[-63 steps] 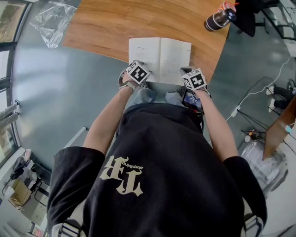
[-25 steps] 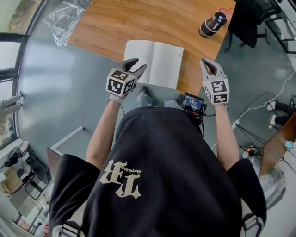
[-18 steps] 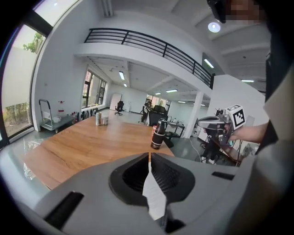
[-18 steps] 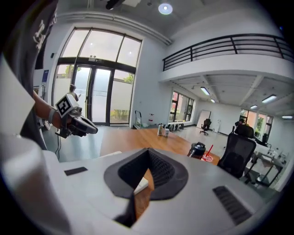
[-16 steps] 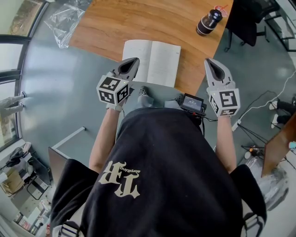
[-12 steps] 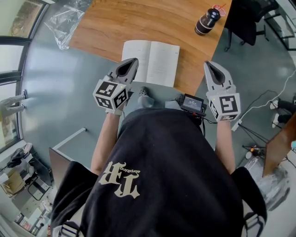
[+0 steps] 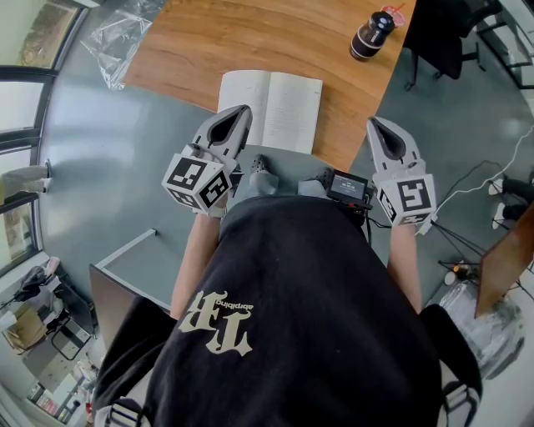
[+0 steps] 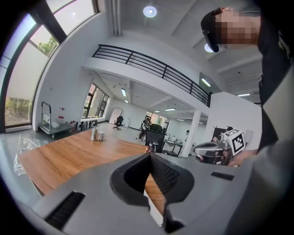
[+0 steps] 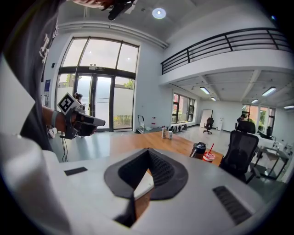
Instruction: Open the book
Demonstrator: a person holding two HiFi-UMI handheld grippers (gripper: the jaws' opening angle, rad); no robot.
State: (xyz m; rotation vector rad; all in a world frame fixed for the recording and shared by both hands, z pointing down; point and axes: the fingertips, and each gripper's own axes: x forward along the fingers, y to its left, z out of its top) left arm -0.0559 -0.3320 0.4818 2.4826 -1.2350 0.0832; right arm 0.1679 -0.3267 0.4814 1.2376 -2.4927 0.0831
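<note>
The white-paged book (image 7: 269, 110) lies open and flat on the wood-grain tabletop (image 7: 250, 37). The grey left hand-held gripper (image 7: 239, 111) and right hand-held gripper (image 7: 375, 124) are both closed and empty.

I'm standing at a long wooden table (image 7: 267, 33) on a smooth grey floor (image 7: 100, 167). White walls (image 9: 147, 82) rise to a balcony with a black railing (image 8: 151, 69). Tall windows (image 9: 98, 82) let in daylight, a round ceiling lamp (image 9: 159, 13) glows, and a black office chair (image 9: 241, 149) stands near the table.
</note>
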